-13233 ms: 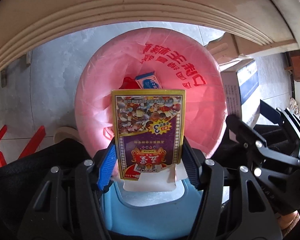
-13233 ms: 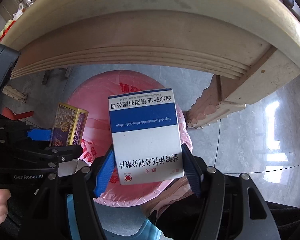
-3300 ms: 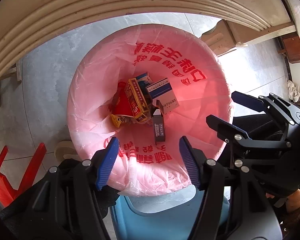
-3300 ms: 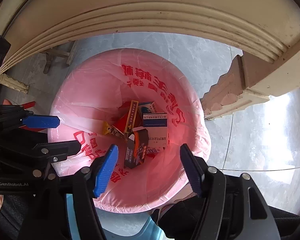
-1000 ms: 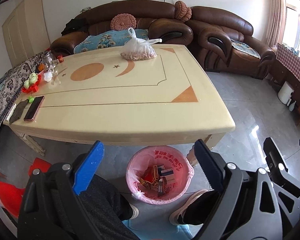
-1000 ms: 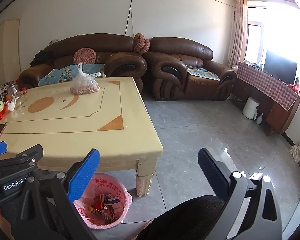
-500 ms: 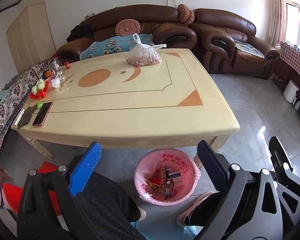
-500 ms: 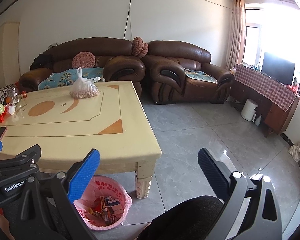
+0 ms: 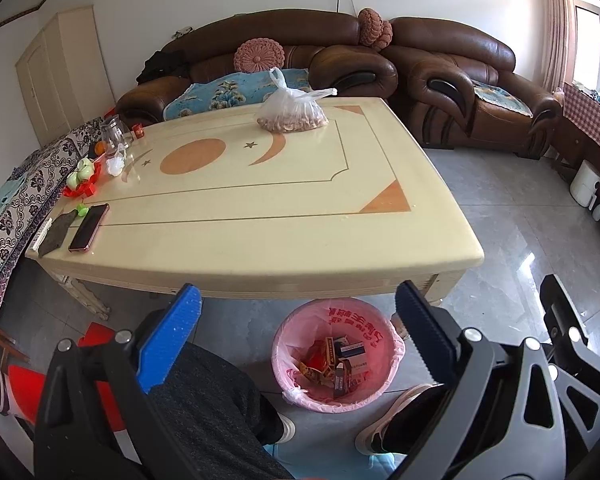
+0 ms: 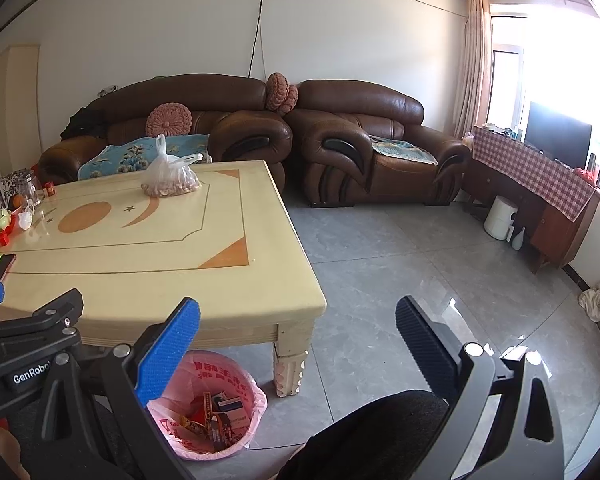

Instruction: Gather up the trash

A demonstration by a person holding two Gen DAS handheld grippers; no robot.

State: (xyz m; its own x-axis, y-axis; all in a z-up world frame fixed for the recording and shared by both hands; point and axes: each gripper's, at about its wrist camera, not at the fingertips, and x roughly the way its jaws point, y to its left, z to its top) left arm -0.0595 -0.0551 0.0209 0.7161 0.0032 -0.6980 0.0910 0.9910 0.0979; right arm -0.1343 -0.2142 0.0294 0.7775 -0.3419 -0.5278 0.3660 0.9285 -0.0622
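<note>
Pointing down over the trash bin (image 9: 334, 360), left gripper (image 9: 296, 332) and right gripper (image 10: 298, 338) gape apart, empty.

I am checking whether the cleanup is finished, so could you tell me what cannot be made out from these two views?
- Pink-lined round trash bin: its near wall hides the bottom in both views; box labels too small to read.
- Floor under the cream rectangular table: the tabletop hides it in both views.
- Table's left end: the right wrist view's edge cuts it off.
- Clear tied plastic bag: contents too small to identify.

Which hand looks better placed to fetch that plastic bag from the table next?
Probably the left tool: the plastic bag lies nearly straight ahead of it, while the right tool faces the floor beside the table. Both are open and empty.
</note>
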